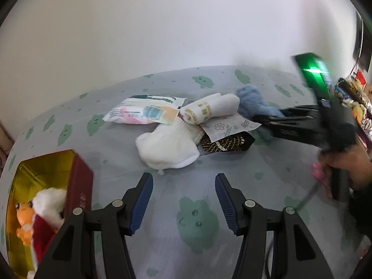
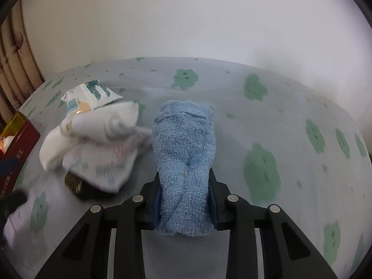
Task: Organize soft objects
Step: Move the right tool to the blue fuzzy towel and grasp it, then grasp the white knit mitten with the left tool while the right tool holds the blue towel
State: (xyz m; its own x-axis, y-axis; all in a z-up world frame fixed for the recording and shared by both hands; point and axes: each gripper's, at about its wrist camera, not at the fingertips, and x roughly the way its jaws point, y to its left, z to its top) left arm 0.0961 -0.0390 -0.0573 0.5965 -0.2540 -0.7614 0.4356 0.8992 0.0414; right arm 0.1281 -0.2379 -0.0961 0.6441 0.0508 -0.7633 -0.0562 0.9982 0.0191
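Observation:
My right gripper (image 2: 184, 181) is shut on a fluffy blue towel (image 2: 183, 144), which fills the gap between its pads; in the left wrist view the towel (image 1: 252, 102) shows at the right end of the pile, with the right gripper (image 1: 267, 118) on it. My left gripper (image 1: 183, 181) is open and empty, just in front of a white sock (image 1: 166, 148). Behind the sock lie a rolled white towel (image 1: 209, 110), a flat wipes pack (image 1: 144, 114), a flowered paper packet (image 1: 230, 125) and a black patterned sock (image 1: 226, 143). The rolled towel (image 2: 109, 121) lies left of the blue towel.
A red and gold tin (image 1: 48, 186) stands at the left with a plush toy (image 1: 37, 211) inside; it also shows in the right wrist view (image 2: 19, 139). Everything lies on a grey sheet with green cloud prints (image 1: 197, 223). A white wall is behind.

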